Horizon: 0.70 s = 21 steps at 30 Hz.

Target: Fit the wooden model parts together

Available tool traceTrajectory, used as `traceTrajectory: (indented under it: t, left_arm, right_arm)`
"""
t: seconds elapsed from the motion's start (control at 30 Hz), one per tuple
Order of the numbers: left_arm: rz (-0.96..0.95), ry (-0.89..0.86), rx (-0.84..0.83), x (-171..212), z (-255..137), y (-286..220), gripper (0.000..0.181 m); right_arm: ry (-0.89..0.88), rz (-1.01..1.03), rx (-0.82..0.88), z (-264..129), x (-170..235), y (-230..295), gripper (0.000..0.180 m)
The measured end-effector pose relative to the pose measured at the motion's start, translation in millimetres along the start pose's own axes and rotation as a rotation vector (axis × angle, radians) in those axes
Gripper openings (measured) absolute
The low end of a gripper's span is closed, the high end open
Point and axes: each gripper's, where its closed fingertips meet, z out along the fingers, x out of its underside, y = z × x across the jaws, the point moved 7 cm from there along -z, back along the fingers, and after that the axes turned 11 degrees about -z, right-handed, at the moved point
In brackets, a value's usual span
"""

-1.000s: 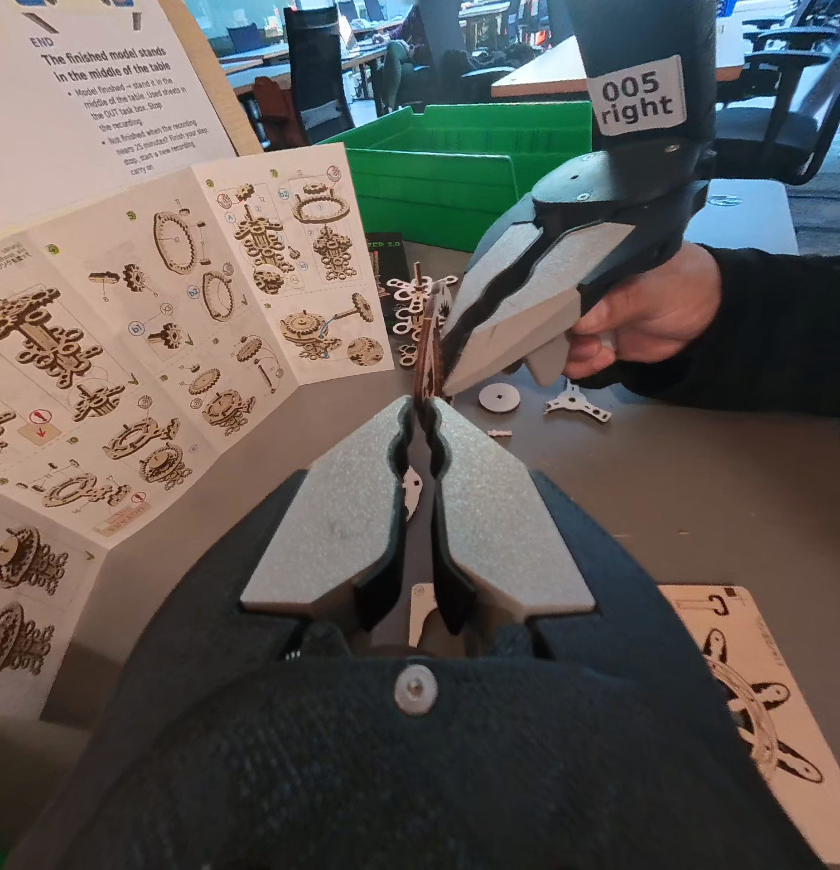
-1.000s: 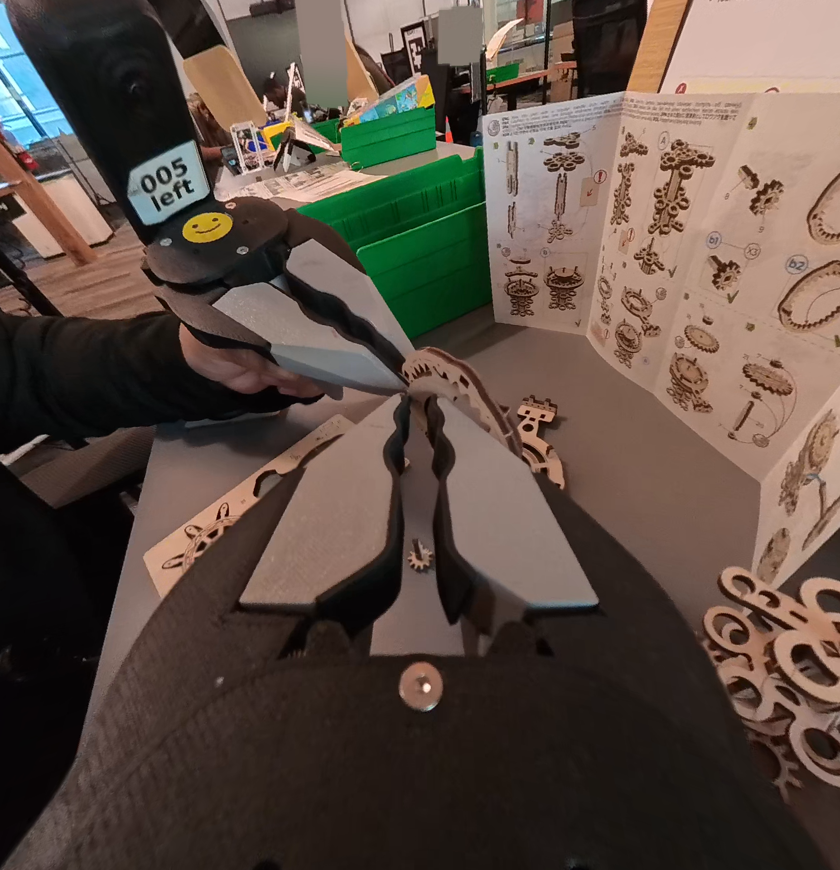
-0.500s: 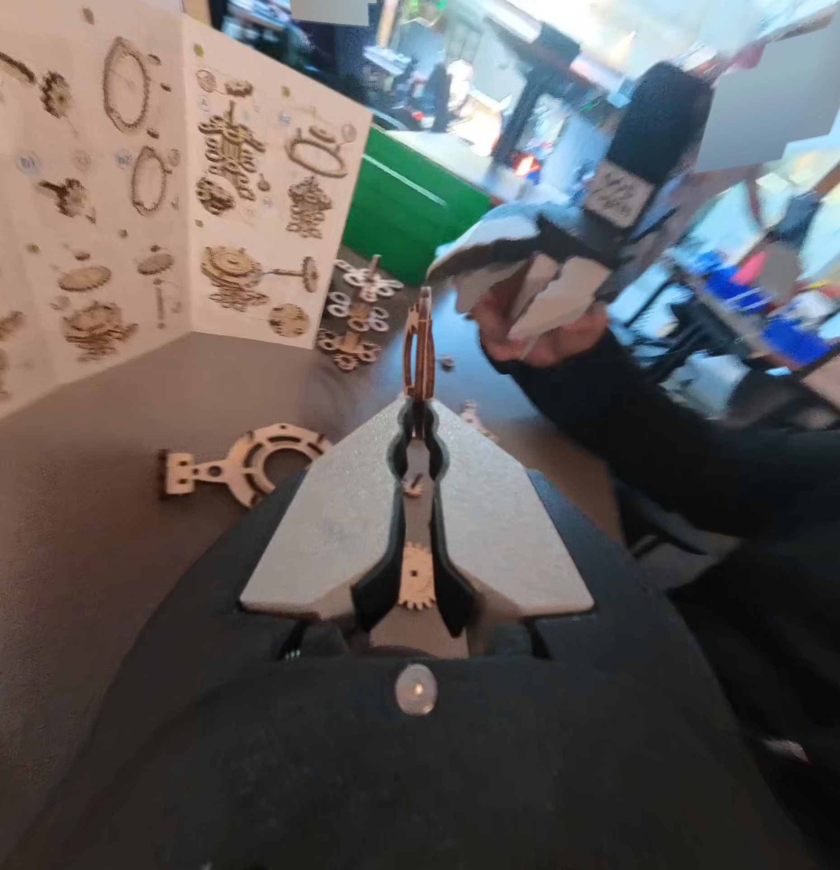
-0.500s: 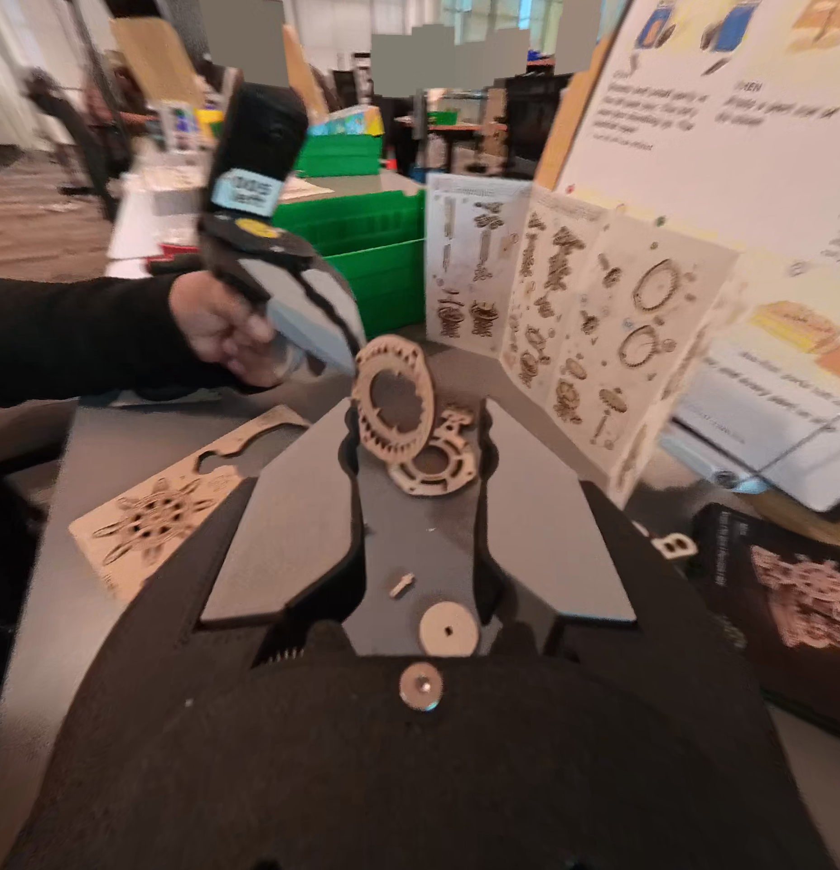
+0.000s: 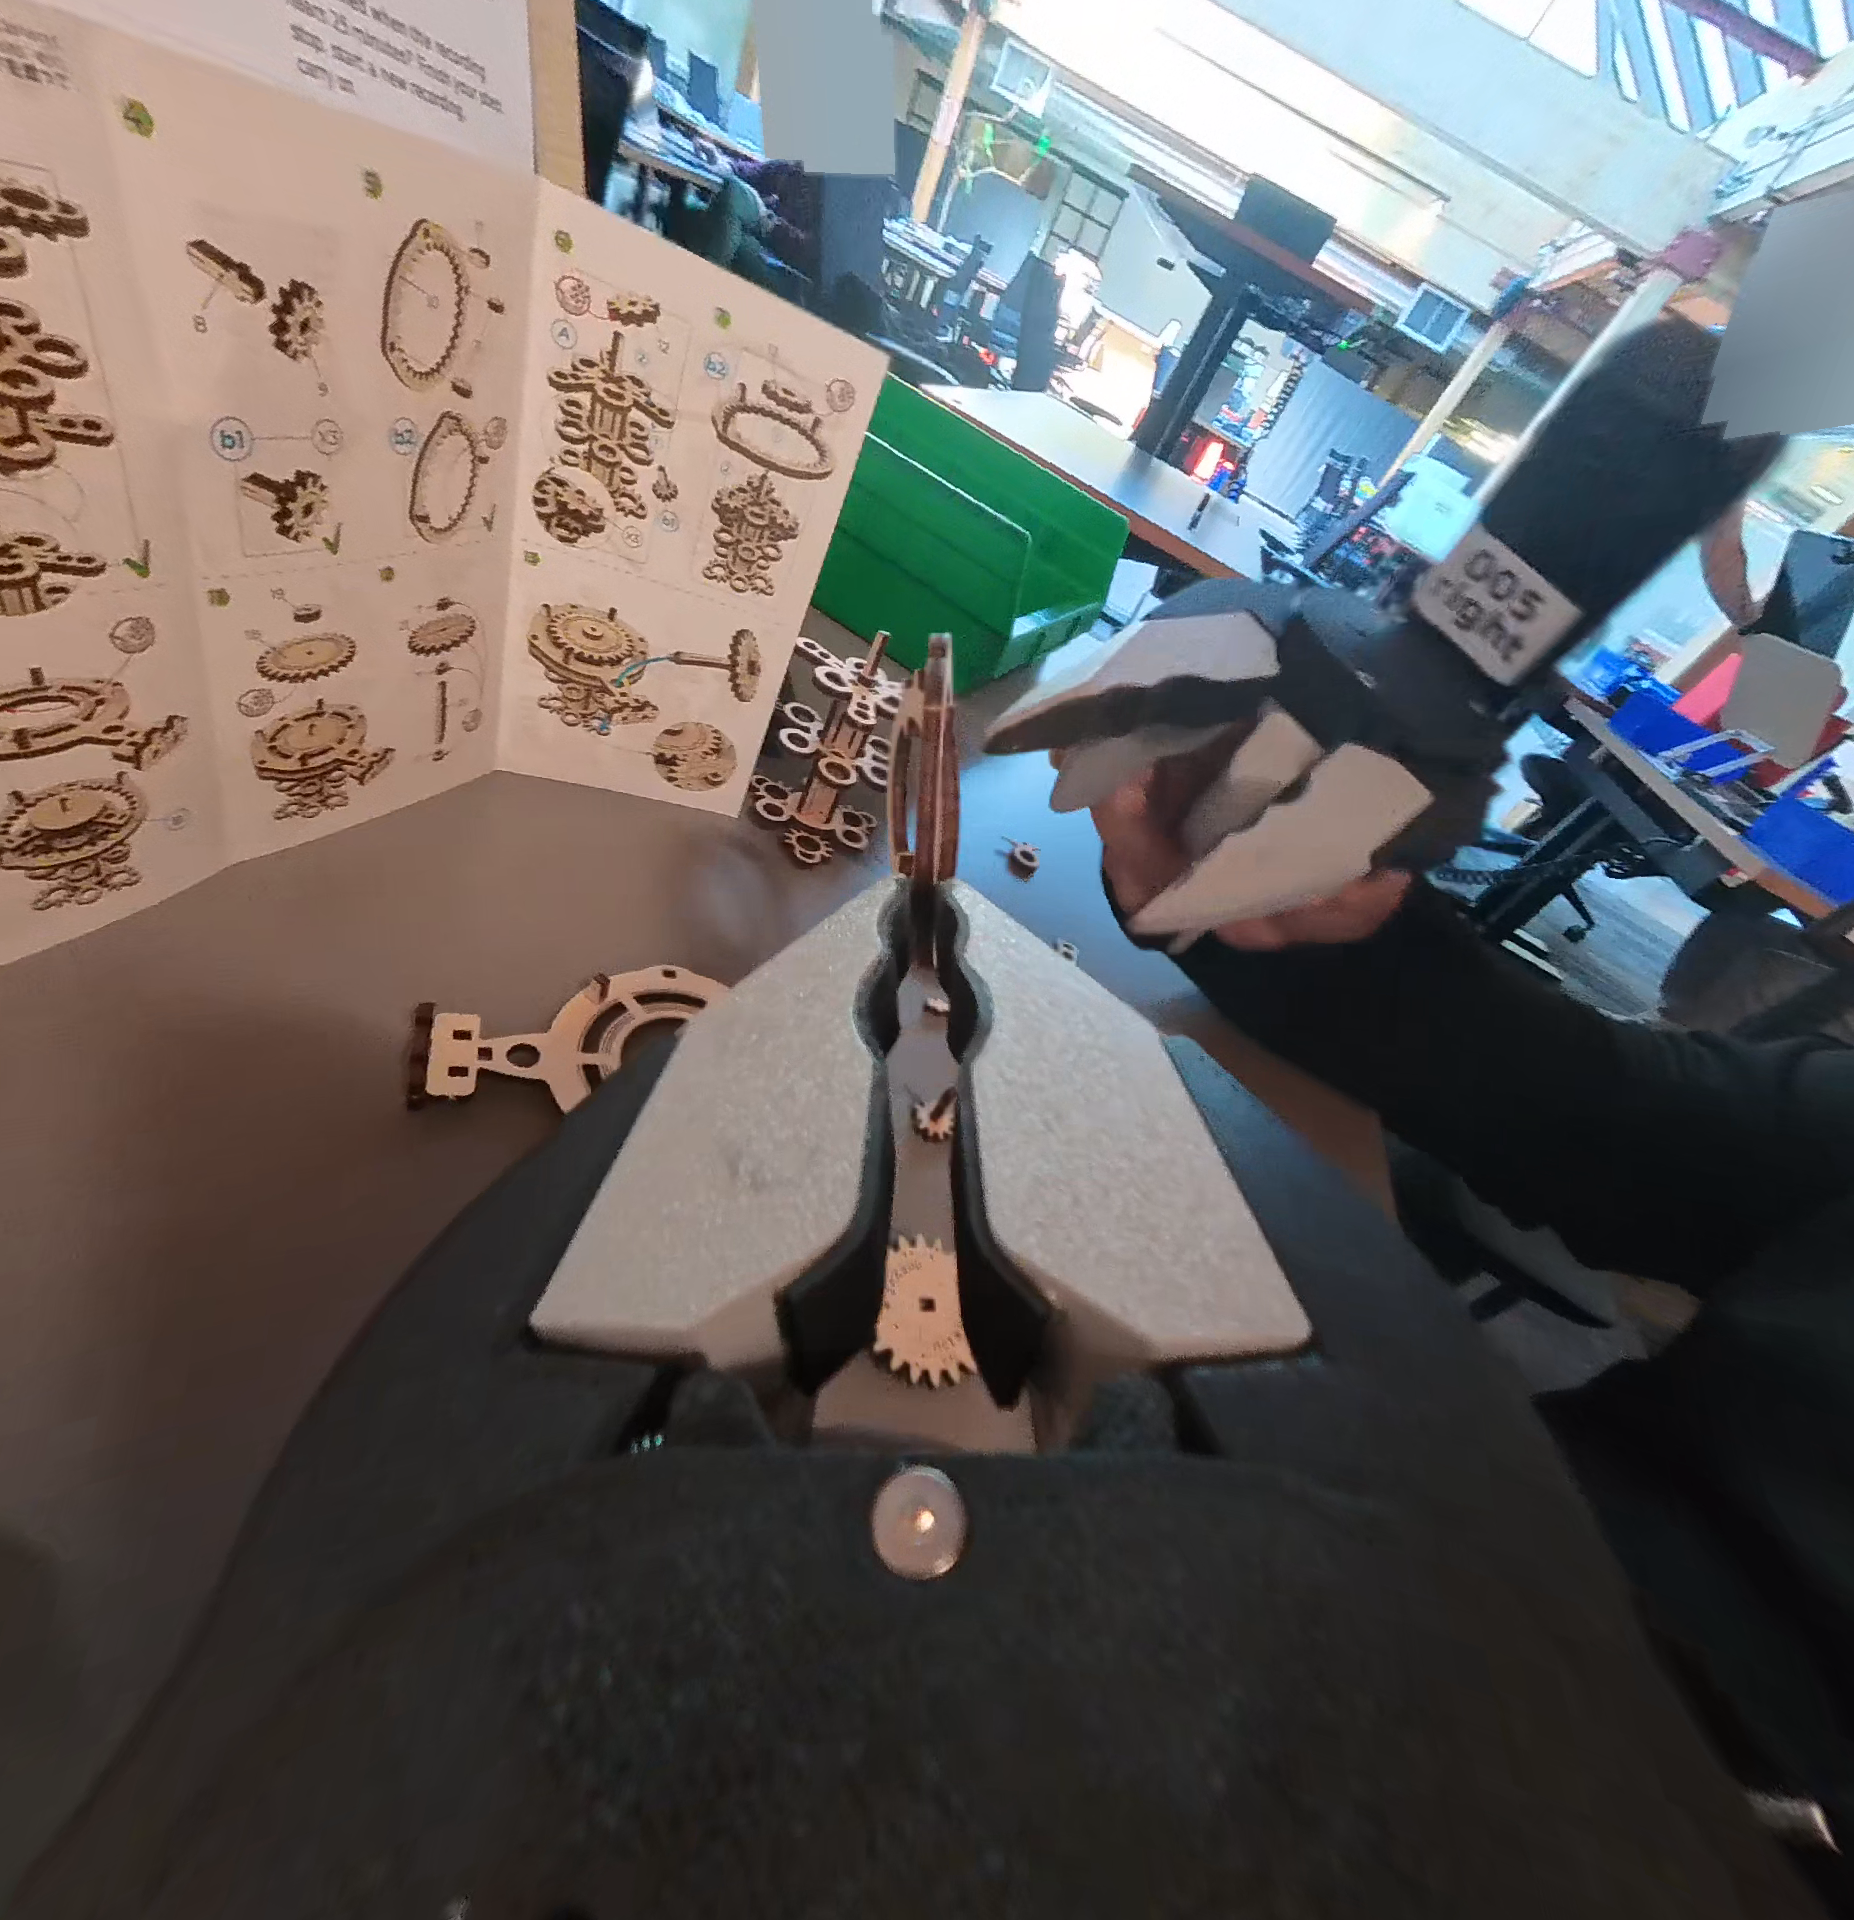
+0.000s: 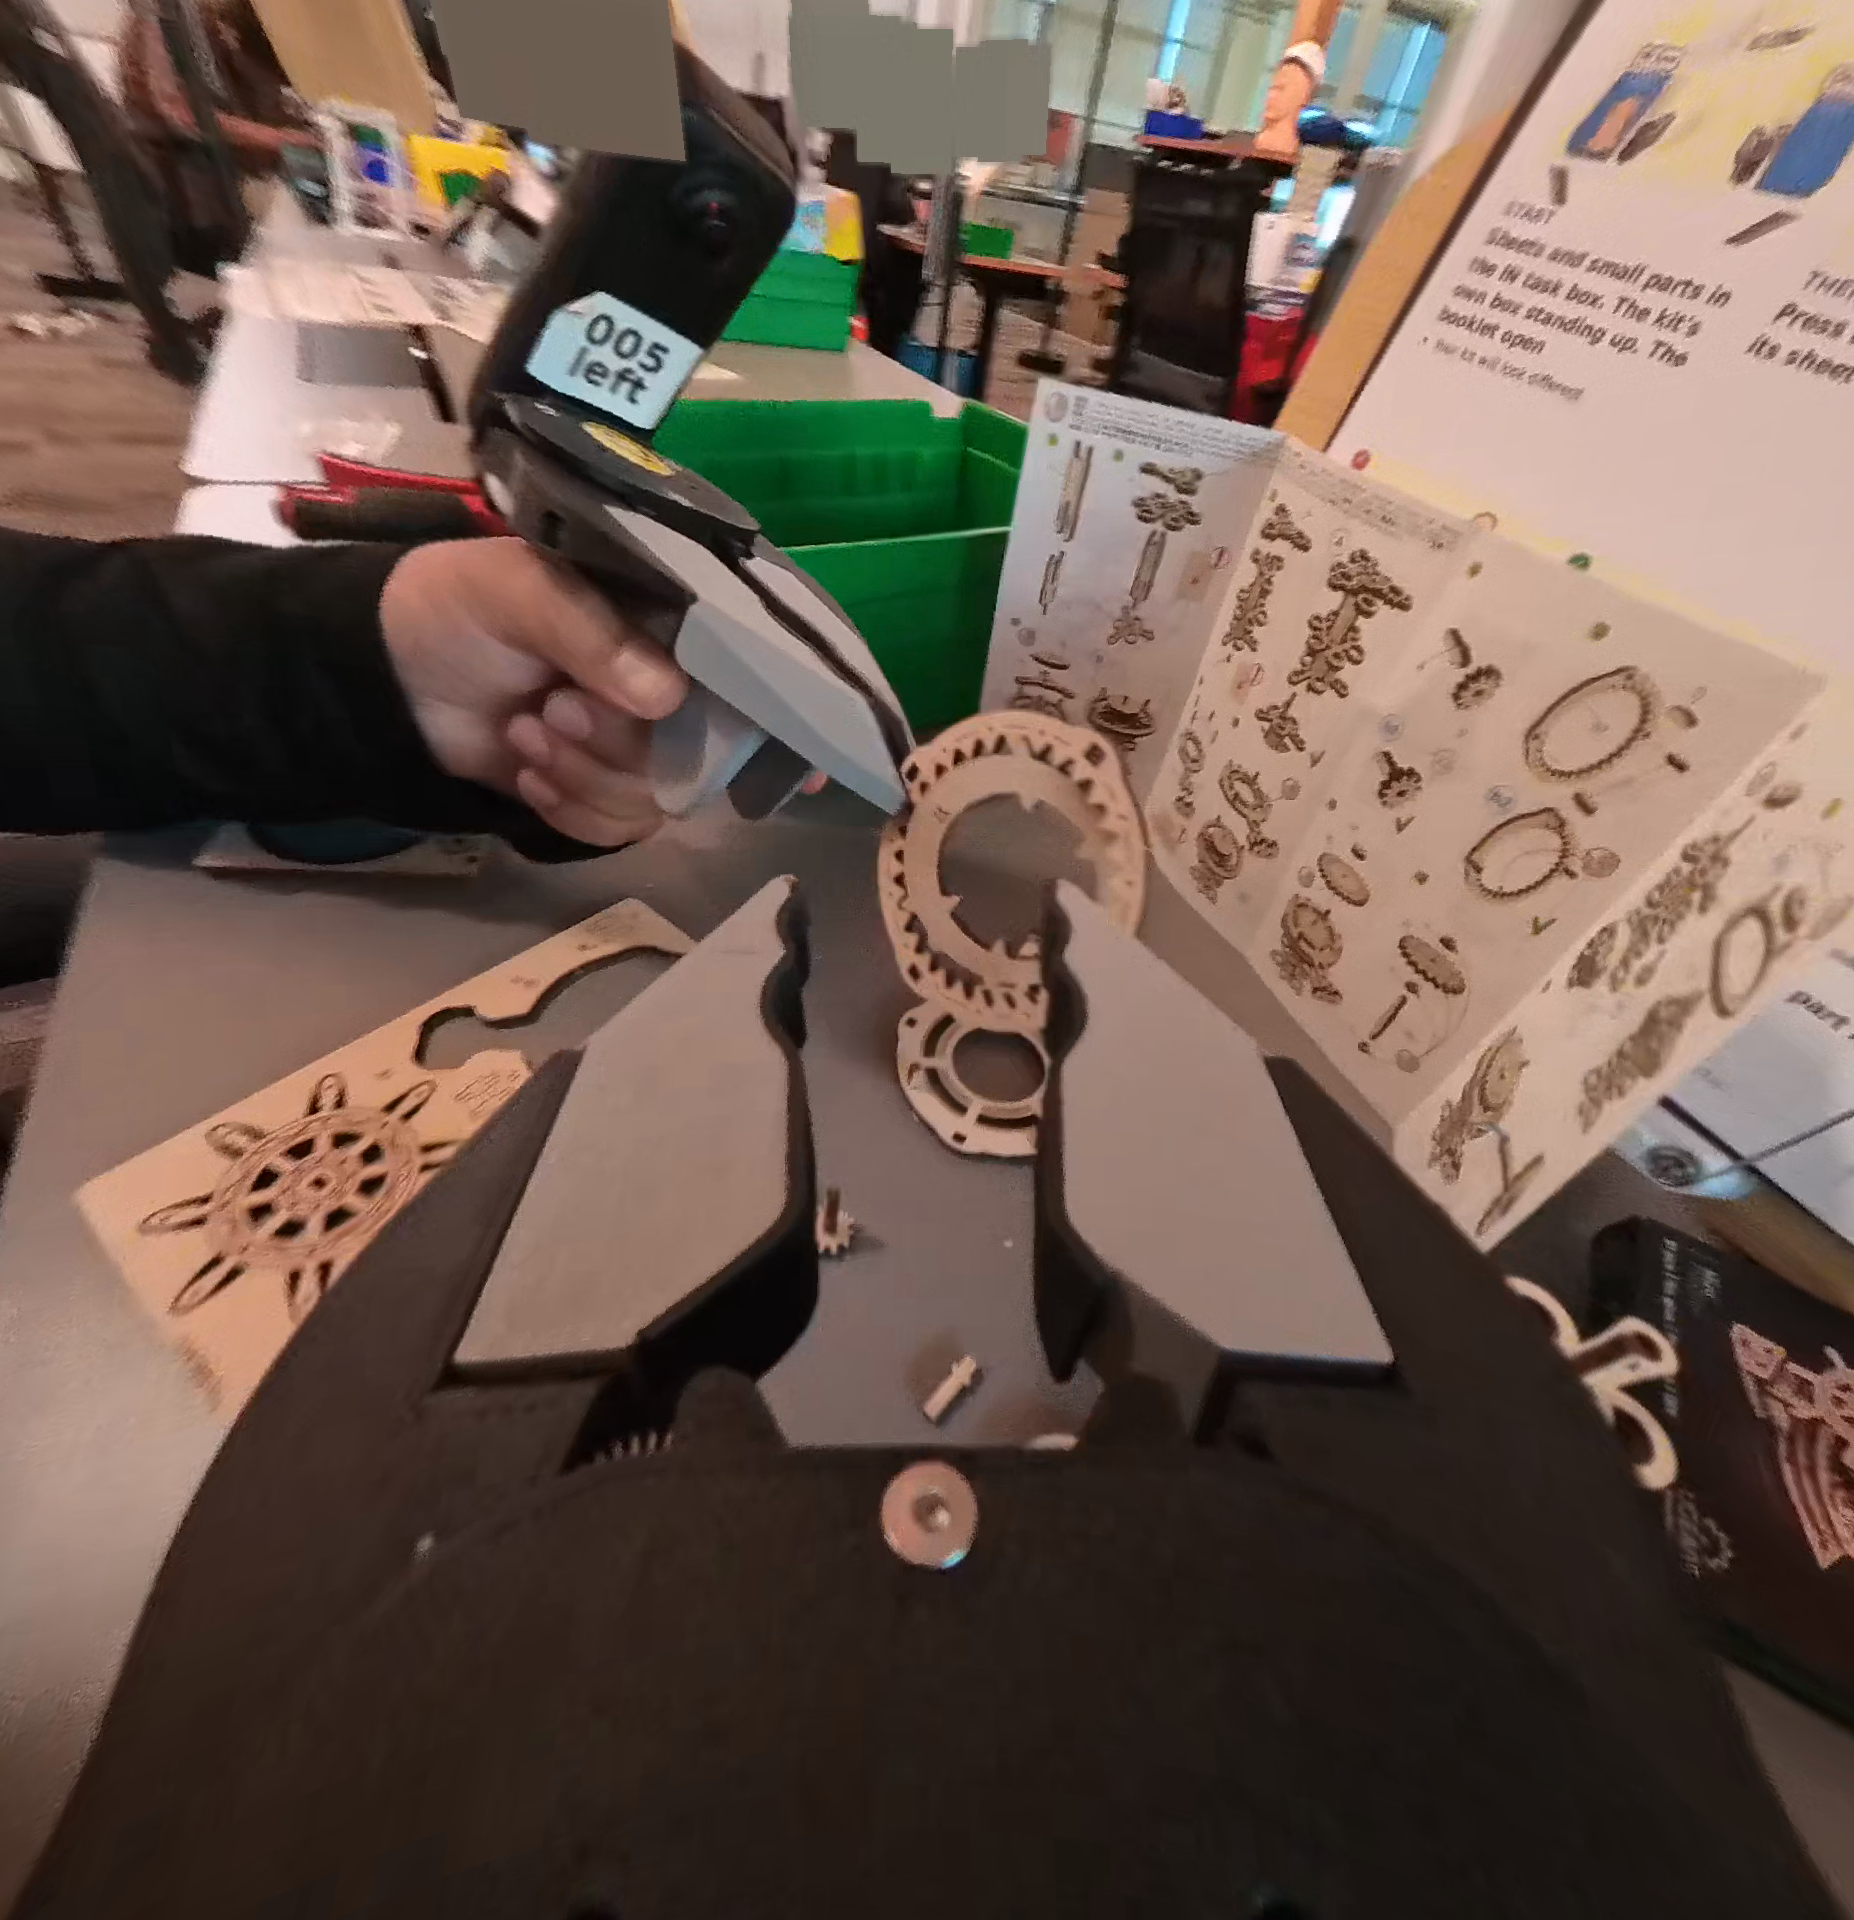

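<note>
Left wrist view: the left gripper (image 5: 925,914) is closed on the lower rim of a wooden gear ring (image 5: 928,769), which stands upright and edge-on beyond the fingertips. A flat ring bracket (image 5: 570,1039) lies on the grey table (image 5: 227,1143) just left of the left finger. Between the fingers, below them on the table, a small gear (image 5: 923,1325) and a tinier cog (image 5: 935,1117) are visible. Ahead and left of the tips stands a partly built stacked assembly (image 5: 835,758) in front of the folded instruction sheet (image 5: 383,499). The right gripper (image 5: 1068,790) hangs to the right of the ring, apart from it, fingers spread and holding nothing. Right wrist view: the right gripper (image 6: 921,914) is wide open and empty. Directly ahead of its tips the gear ring (image 6: 1011,862) shows face-on, toothed on its inner edge, pinched at its upper left by the left gripper (image 6: 902,800). Beneath the ring, between the open fingers, lies the ring bracket (image 6: 970,1081); nearer the palm lie a small cog (image 6: 835,1226) and a short peg (image 6: 949,1387). A punched parts sheet (image 6: 310,1174) lies to the left of the left finger. Assessment: the step in hand appears to be a regrasp, or selection of the next part to mate with the ring. Recommended practice: keep the left grip firm and the ring steady; bring the right fingers squarely onto one loose part; align slot to tab before pressing; press along the plane of the thin plywood to avoid snapping teeth.
</note>
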Motion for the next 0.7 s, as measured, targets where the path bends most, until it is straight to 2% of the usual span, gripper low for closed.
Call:
traceTrajectory:
  t: [0.1, 0.17, 0.4, 0.57, 0.63, 0.7]
  left_arm:
    - [0.005, -0.011, -0.03, 3.8, 5.0, 0.7, 0.0]
    - [0.012, -0.006, -0.038, 6.4, 8.0, -0.5, 0.0]
    - [0.062, -0.022, -0.046, 5.9, 8.5, -9.9, 0.0]
    - [0.075, -0.027, -0.071, 6.7, 8.8, -11.2, 0.0]
    - [0.054, -0.03, -0.046, 6.0, 7.3, -11.1, 0.0]
    - [0.03, -0.036, -0.011, 3.6, 4.9, -12.9, 0.0]
  right_arm:
    - [0.096, 0.041, 0.17, 16.4, 3.1, 4.2, 0.054]
    - [0.116, 0.114, 0.181, 23.9, 6.4, 8.9, 0.055]
    - [0.065, 0.252, 0.201, 22.4, 10.3, 3.5, 0.032]
    - [0.057, 0.189, 0.239, 22.6, 7.7, 6.5, 0.022]
    - [0.044, 0.135, 0.225, 24.6, 4.0, 11.9, 0.008]
    - [0.028, 0.054, 0.236, 23.4, -0.5, 14.1, 0.006]
